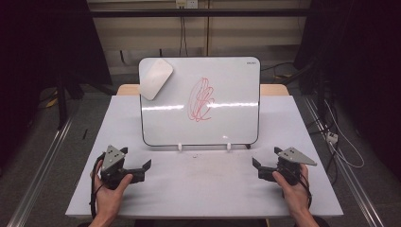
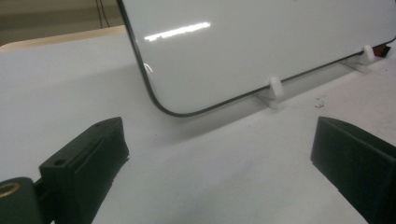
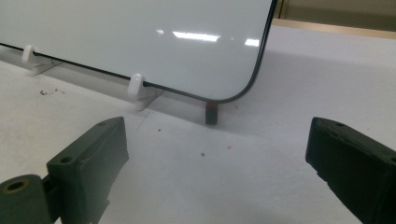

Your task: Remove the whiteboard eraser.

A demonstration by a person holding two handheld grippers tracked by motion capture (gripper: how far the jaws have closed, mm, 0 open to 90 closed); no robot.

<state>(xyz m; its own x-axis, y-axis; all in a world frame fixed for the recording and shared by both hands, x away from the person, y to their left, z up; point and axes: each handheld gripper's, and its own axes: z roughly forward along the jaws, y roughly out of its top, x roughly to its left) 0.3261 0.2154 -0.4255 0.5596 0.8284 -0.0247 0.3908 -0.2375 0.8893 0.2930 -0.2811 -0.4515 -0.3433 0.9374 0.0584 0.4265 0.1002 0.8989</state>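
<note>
A whiteboard point(image 1: 227, 118) stands propped and tilted back on two small white clips point(image 1: 180, 147) at the centre of the counter point(image 1: 118, 123), toward 12 o'clock from the hands. Its surface is glossy white with a dark rim and rounded corners. A red scribble point(image 1: 201, 100) sits near the board's middle. A pale rounded eraser point(image 1: 156, 78) clings to its corner at 10 o'clock. The left tool point(image 1: 142, 166) rests at 7 o'clock of the board, jaws released, nothing between them. The right tool point(image 1: 257, 166) rests at 5 o'clock, jaws likewise spread and empty. Both lie apart from the board.
</note>
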